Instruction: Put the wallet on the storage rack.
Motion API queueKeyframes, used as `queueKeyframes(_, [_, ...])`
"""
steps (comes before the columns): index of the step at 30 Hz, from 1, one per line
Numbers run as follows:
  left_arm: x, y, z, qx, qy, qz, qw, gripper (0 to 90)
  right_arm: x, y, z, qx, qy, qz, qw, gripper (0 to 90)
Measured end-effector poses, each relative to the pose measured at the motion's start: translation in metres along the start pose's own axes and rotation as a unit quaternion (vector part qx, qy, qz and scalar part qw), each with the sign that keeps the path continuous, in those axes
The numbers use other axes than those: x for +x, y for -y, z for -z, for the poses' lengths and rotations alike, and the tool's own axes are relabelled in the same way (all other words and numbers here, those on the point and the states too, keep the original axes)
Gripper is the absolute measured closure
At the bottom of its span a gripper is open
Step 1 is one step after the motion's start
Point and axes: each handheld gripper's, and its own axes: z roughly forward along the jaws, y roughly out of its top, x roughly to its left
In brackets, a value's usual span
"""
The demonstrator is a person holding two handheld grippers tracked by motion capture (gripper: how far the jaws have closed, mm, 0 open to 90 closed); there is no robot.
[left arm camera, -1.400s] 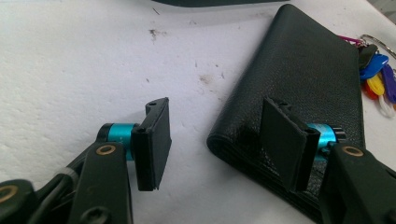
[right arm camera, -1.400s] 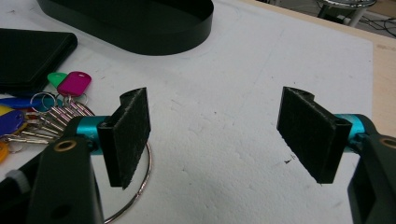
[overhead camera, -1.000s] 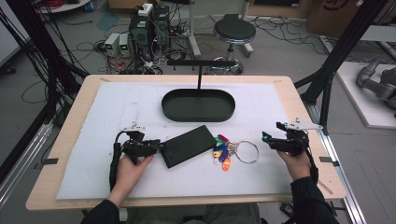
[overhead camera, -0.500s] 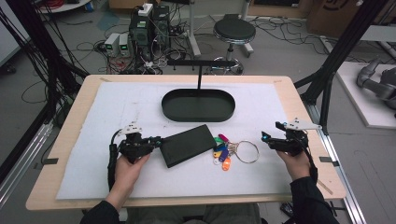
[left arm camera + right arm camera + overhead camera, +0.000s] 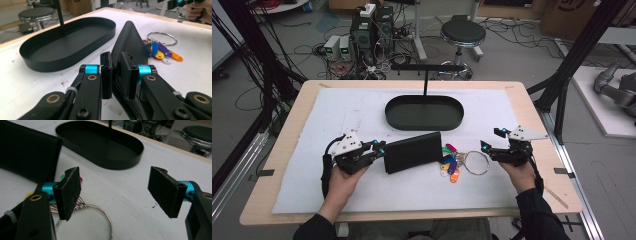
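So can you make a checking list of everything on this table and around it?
Surface: wooden table under a white mat.
Job's things: black wallet, one edge tilted up; key ring with coloured tags lying beside it.
Clutter: empty black oval tray with an upright post.
Grippers: left gripper has just been closing, its pads now pinch the wallet's edge; right gripper open, just above the key ring.
Cables: a black one trails from the left gripper; tangles on the floor.
Surroundings: stool, electronics boxes, black frame posts.

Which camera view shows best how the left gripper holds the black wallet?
The left gripper view: both pads press on the edge of the black wallet, lifting that end. The high view shows the left gripper at the wallet's end; the right gripper view shows one wallet corner.
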Motion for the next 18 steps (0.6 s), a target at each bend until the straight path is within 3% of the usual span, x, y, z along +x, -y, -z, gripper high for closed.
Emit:
queueKeyframes(2, [-0.001,-0.001,0.001,-0.004,0.007,-0.013,0.9999,79.7,0.006,-0.003,-0.005,-0.013,-0.014,0.002,0.9998,26.9])
queueKeyframes(4, [-0.004,-0.002,0.003,-0.005,0.015,-0.036,0.9992,79.8,0.013,-0.008,-0.015,-0.021,-0.044,0.008,0.9988,26.9])
queueKeyframes(5, [-0.004,-0.002,0.003,-0.005,0.015,-0.036,0.9992,79.8,0.013,-0.008,-0.015,-0.021,-0.044,0.008,0.9988,26.9])
queueKeyframes(6, [-0.005,-0.002,0.004,-0.006,0.018,-0.040,0.9990,79.7,0.019,-0.012,-0.021,-0.024,-0.062,0.015,0.9977,27.0])
queueKeyframes(8, [-0.005,-0.002,0.005,-0.007,0.025,-0.045,0.9986,79.7,0.024,-0.015,-0.028,-0.017,-0.083,0.022,0.9961,28.6])
queueKeyframes(9, [-0.005,-0.002,0.005,-0.007,0.025,-0.045,0.9986,79.6,0.024,-0.015,-0.028,-0.017,-0.083,0.022,0.9961,28.6])
queueKeyframes(10, [-0.005,-0.001,0.006,-0.007,0.029,-0.047,0.9984,79.6,0.029,-0.018,-0.036,-0.009,-0.106,0.028,0.9939,32.3])
queueKeyframes(12, [-0.006,-0.001,0.007,-0.005,0.032,-0.056,0.9979,79.4,0.033,-0.021,-0.046,-0.001,-0.124,0.035,0.9917,32.3])
queueKeyframes(18, [-0.006,0.001,0.008,-0.003,0.039,-0.065,0.9971,79.4,0.041,-0.026,-0.070,0.015,-0.149,0.046,0.9876,34.2])
